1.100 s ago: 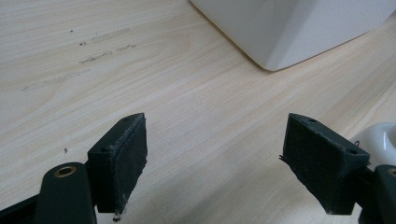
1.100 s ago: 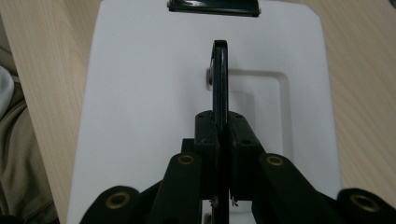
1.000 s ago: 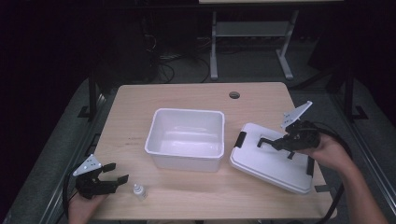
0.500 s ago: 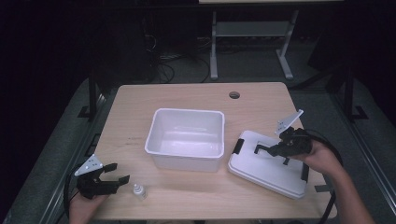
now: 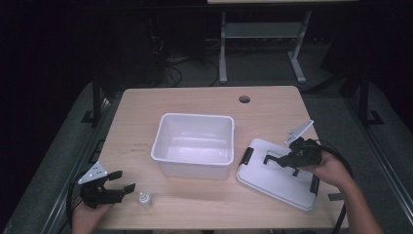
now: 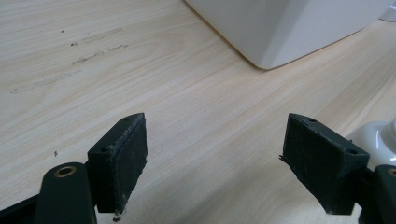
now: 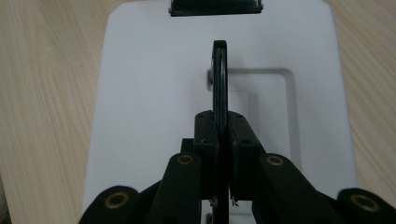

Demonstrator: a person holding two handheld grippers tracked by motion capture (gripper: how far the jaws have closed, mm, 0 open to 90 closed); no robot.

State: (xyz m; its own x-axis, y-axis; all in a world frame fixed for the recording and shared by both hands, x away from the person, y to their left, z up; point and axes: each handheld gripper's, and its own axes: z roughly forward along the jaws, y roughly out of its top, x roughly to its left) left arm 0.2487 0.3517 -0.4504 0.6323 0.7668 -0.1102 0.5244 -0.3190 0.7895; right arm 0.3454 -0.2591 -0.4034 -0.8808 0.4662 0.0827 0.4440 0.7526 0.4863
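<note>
A white lid (image 5: 271,181) with black end latches lies on the table's right side, beside an open white bin (image 5: 193,144). My right gripper (image 5: 273,160) is shut on the lid's upright black handle (image 7: 220,79), which is pinched between the pads over the lid (image 7: 149,93). At the front left, my left gripper (image 5: 124,181) is low over the wood, jaws wide open with nothing between them (image 6: 215,158). A small white bottle (image 5: 144,198) stands just right of it, and its cap (image 6: 373,137) shows behind the right pad.
A corner of the bin (image 6: 289,28) rises ahead of the left gripper. One black latch (image 7: 215,7) sits at the lid's far end. A cable hole (image 5: 244,99) is in the tabletop at the back. Bare wood lies left of the bin.
My right gripper, still holding the handle, has moved slightly toward the front and left, and the lid has shifted with it. The left gripper and bottle have stayed put.
</note>
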